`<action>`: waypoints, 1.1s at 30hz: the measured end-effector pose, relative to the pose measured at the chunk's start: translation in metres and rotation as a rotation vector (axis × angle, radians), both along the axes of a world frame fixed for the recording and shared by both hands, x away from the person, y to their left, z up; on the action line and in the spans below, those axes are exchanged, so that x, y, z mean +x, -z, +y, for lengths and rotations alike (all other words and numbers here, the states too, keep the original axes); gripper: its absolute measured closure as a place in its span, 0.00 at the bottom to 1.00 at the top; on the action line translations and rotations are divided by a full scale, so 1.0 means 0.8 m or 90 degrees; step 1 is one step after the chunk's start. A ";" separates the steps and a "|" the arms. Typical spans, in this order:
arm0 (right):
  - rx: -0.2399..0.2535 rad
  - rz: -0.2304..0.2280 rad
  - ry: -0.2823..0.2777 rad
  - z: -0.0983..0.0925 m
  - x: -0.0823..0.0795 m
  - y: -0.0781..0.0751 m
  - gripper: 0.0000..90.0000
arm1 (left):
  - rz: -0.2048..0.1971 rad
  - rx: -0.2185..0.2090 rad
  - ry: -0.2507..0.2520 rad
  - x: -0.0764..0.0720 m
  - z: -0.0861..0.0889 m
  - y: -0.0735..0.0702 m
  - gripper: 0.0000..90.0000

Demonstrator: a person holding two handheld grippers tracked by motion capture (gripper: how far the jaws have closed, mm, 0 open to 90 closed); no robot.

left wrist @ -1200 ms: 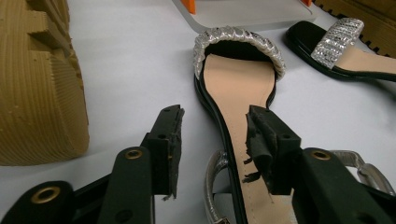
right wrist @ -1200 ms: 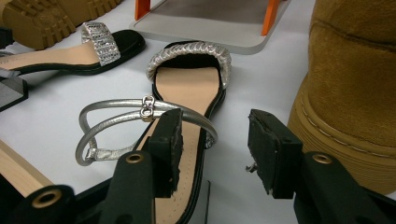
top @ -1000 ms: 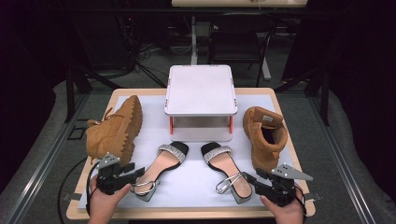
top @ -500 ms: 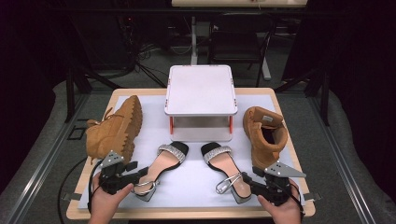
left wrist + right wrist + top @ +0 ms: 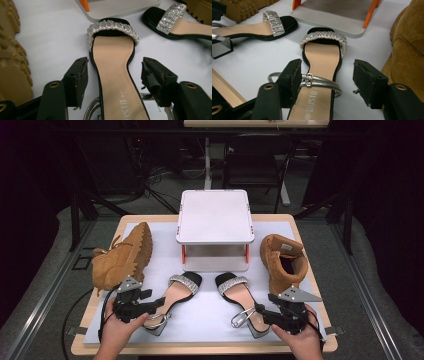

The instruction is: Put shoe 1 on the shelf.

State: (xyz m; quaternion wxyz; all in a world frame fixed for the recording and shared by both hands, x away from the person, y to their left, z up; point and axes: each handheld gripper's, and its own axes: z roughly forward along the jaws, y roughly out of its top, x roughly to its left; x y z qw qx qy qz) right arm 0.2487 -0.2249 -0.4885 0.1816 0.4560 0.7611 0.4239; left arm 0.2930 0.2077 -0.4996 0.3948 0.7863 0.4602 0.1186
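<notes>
1. Both grippers have just been opening: the left gripper (image 5: 161, 303) and right gripper (image 5: 261, 314) each hold their jaws wide, pads clear of the shoe between them
2. Left sandal (image 5: 113, 65) lies straight ahead of its gripper, long axis pointing away toward the white stand (image 5: 214, 216); the right sandal (image 5: 322, 60) lies likewise
3. Each hand is nearest its own sandal
4. High view shows two tan boots, the left boot (image 5: 122, 257) on its side and the right boot (image 5: 282, 260) upright, flanking the pair on the white mat (image 5: 210, 320)
5. Right gripper view shows the silver ankle strap (image 5: 322, 83) touching one jaw
</notes>
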 end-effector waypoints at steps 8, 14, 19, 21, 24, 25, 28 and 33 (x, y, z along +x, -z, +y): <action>-0.030 0.030 -0.012 0.019 0.016 0.001 0.32 | 0.010 0.047 0.013 0.010 -0.024 0.005 0.37; -0.049 0.040 -0.024 0.033 0.025 0.004 0.32 | 0.024 0.072 0.017 0.018 -0.035 0.010 0.36; -0.072 0.043 -0.033 0.040 0.030 0.009 0.33 | 0.038 0.085 0.012 0.024 -0.039 0.015 0.36; -0.071 0.044 -0.029 0.042 0.032 0.011 0.33 | 0.040 0.089 0.011 0.026 -0.041 0.017 0.36; -0.081 0.047 -0.031 0.045 0.035 0.013 0.34 | 0.048 0.101 0.011 0.028 -0.044 0.020 0.36; -0.081 0.050 -0.032 0.046 0.035 0.013 0.34 | 0.051 0.098 0.015 0.028 -0.045 0.022 0.36; -0.087 0.060 -0.033 0.047 0.039 0.015 0.33 | 0.056 0.101 0.013 0.028 -0.048 0.025 0.36; -0.090 0.072 -0.034 0.049 0.042 0.018 0.32 | 0.065 0.107 0.006 0.031 -0.046 0.027 0.36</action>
